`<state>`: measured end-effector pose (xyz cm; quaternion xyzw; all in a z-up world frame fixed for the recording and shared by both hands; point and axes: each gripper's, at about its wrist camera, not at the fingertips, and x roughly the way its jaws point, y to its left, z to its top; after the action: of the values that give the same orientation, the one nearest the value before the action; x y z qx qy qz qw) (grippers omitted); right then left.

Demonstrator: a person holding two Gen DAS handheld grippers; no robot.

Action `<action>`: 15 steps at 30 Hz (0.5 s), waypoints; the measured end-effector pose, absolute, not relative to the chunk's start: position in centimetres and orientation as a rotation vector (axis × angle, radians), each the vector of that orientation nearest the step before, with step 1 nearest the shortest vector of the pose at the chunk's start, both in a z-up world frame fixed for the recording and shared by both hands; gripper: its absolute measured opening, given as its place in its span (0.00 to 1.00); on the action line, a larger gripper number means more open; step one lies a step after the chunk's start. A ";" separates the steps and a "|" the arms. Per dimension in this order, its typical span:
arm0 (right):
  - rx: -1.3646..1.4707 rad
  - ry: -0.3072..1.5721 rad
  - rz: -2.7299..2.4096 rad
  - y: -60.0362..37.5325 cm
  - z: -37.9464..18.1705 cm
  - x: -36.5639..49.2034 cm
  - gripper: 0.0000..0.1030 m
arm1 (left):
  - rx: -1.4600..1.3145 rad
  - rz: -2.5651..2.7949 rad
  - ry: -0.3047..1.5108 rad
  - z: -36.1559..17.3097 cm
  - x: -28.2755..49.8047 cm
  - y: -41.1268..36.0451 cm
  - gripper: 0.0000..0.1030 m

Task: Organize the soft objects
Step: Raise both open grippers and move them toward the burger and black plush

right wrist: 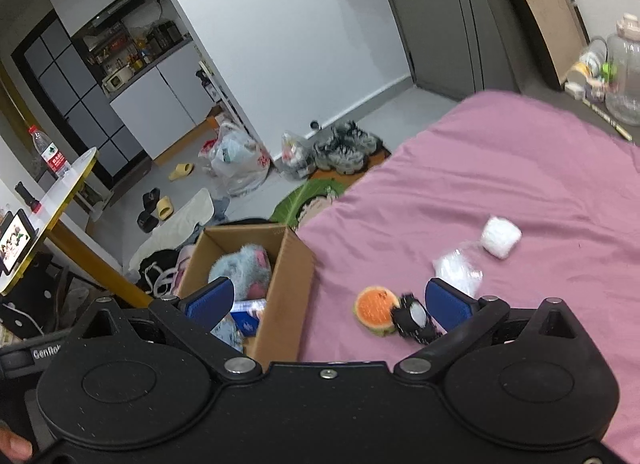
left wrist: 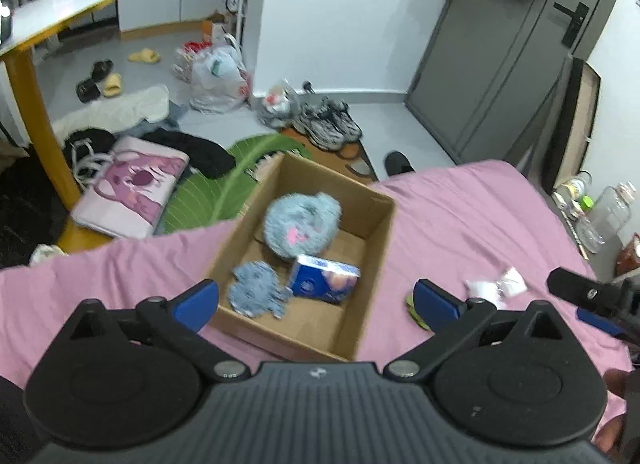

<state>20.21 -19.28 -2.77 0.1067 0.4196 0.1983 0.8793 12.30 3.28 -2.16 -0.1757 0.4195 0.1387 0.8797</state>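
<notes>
A cardboard box [left wrist: 372, 232] sits on the pink bed sheet [left wrist: 460, 216]. In it lie a fluffy blue plush [left wrist: 300, 224], a blue rag [left wrist: 256, 290] and a blue tissue pack [left wrist: 324, 278]. My left gripper [left wrist: 316, 300] is open and empty above the box's near edge. My right gripper [right wrist: 328, 300] is open and empty, over the box's right wall [right wrist: 288, 288]. On the sheet to the right lie an orange round toy [right wrist: 376, 310], a black-and-white item [right wrist: 414, 318], a clear plastic bag [right wrist: 458, 266] and a white soft roll [right wrist: 500, 240]. The right gripper's finger shows in the left wrist view [left wrist: 580, 292].
The floor beyond the bed holds a green leaf-shaped mat [left wrist: 224, 184], a pink bag [left wrist: 132, 188], shoes [left wrist: 328, 124], plastic bags [left wrist: 218, 80] and slippers [left wrist: 100, 82]. A yellow-legged round table [left wrist: 52, 12] stands at left. Bottles [left wrist: 604, 216] stand beside the bed at right.
</notes>
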 end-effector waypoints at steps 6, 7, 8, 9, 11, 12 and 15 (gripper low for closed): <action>0.236 0.882 0.366 -21.3 -3.7 20.2 1.00 | -0.333 0.262 0.915 -2.5 13.0 0.7 1.00; 0.244 0.886 0.365 -21.5 -3.9 20.2 1.00 | -0.334 0.259 0.916 -2.6 13.0 0.3 1.00; 0.253 0.888 0.366 -21.8 -4.1 20.3 1.00 | -0.334 0.260 0.916 -2.7 13.2 -0.1 1.00; 0.258 0.889 0.368 -22.0 -4.3 20.3 1.00 | -0.337 0.254 0.911 -2.7 13.3 -0.3 1.00; 0.267 0.875 0.363 -22.5 -4.8 20.2 1.00 | -0.342 0.216 0.896 -2.6 13.5 -1.0 1.00; 0.270 0.869 0.353 -22.7 -4.9 20.2 1.00 | -0.346 0.206 0.895 -2.6 13.7 -1.3 1.00; 0.285 0.856 0.328 -23.2 -5.7 20.3 1.00 | -0.352 0.189 0.896 -2.7 14.4 -2.2 0.99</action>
<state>20.33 -23.17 -5.75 0.1372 0.4117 0.1579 0.8870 14.42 -2.18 -2.72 -0.1690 0.4301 0.0906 0.8822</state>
